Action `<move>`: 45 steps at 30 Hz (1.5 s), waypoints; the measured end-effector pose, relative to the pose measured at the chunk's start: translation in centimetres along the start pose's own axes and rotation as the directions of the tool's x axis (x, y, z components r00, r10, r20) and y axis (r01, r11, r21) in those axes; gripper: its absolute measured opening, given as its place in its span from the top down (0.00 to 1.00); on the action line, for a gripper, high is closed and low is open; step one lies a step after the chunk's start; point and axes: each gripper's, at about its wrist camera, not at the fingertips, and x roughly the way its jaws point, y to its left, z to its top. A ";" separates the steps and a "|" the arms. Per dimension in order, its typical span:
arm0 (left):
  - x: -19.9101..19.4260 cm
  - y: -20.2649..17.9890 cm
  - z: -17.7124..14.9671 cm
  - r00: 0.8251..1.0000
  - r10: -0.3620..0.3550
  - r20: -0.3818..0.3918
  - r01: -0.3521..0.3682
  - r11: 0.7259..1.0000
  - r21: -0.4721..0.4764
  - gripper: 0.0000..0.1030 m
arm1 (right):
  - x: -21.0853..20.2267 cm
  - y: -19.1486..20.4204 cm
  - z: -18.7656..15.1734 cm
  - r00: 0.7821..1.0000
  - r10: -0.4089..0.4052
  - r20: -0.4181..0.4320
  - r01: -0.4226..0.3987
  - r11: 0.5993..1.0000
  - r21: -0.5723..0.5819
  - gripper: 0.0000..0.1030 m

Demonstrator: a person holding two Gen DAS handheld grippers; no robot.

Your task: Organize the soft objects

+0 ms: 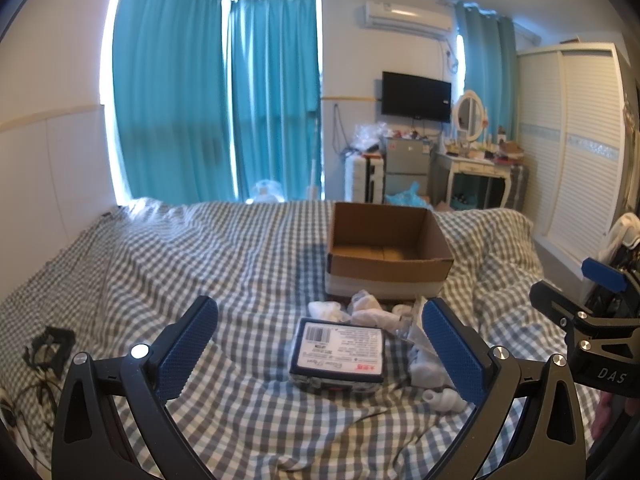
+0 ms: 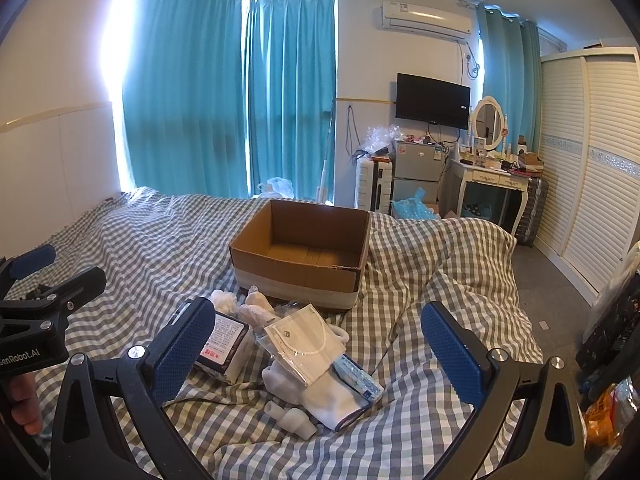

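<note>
An open, empty cardboard box stands on the checked bed cover. In front of it lies a pile of soft items: a dark wrapped pack with a white label, white socks, a bagged face mask, a small blue packet and white foam pieces. My left gripper is open, held just above the bed, with the labelled pack between its fingers' line. My right gripper is open over the mask and socks.
The bed cover is rumpled, with a ridge right of the box. A dark object with cables lies at the bed's left. Beyond the bed stand a small fridge, a dressing table and a wardrobe.
</note>
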 end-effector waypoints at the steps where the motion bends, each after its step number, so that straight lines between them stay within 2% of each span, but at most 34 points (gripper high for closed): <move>1: 0.0 0.0 0.0 1.000 -0.001 0.000 0.001 1.000 0.001 0.00 | 0.0 0.0 0.0 1.000 0.000 0.000 0.000 1.000 0.000 0.00; 20: -0.3 -0.2 0.4 1.000 -0.001 0.013 0.001 1.000 0.007 0.00 | -0.6 0.0 0.3 1.000 -0.014 0.014 0.015 1.000 -0.020 0.00; 25: 1.2 -0.3 0.0 1.000 0.009 -0.018 -0.008 1.000 0.015 0.00 | -0.3 -0.3 0.6 1.000 -0.015 0.001 0.015 0.999 -0.033 0.00; 28: 2.7 -0.1 -0.8 0.998 0.020 -0.058 -0.019 1.000 0.014 0.00 | 1.1 -0.2 0.4 0.999 0.007 -0.031 -0.008 0.999 -0.050 0.00; 31: 4.7 0.2 -1.9 0.993 0.032 -0.111 -0.030 0.999 0.013 0.00 | 4.1 0.2 -0.6 0.994 0.014 -0.105 -0.024 0.996 -0.090 0.00; 37: 9.0 0.8 -4.2 0.973 0.064 -0.222 -0.061 0.998 0.020 0.00 | 11.6 1.9 -3.7 0.957 0.072 -0.281 -0.115 0.983 -0.140 0.00; 39: 10.5 1.1 -5.0 0.962 0.078 -0.262 -0.077 0.997 0.015 0.00 | 13.6 2.5 -4.2 0.945 0.085 -0.316 -0.141 0.977 -0.158 0.03; 42: 11.8 1.5 -5.7 0.951 0.089 -0.297 -0.092 0.996 0.005 0.00 | 16.5 3.5 -5.0 0.924 0.086 -0.373 -0.167 0.968 -0.189 0.13; 43: 12.2 1.5 -5.9 0.948 0.090 -0.307 -0.093 0.996 0.002 0.00 | 17.7 3.6 -5.2 0.911 0.095 -0.401 -0.181 0.966 -0.182 0.23; 44: 12.5 1.4 -6.0 0.945 0.089 -0.313 -0.093 0.996 0.001 0.00 | 18.2 3.7 -5.3 0.906 0.103 -0.411 -0.189 0.966 -0.176 0.38; 45: 12.8 1.4 -6.1 0.943 0.085 -0.320 -0.090 0.996 0.000 0.00 | 18.8 3.6 -5.5 0.901 0.111 -0.420 -0.196 0.967 -0.164 0.43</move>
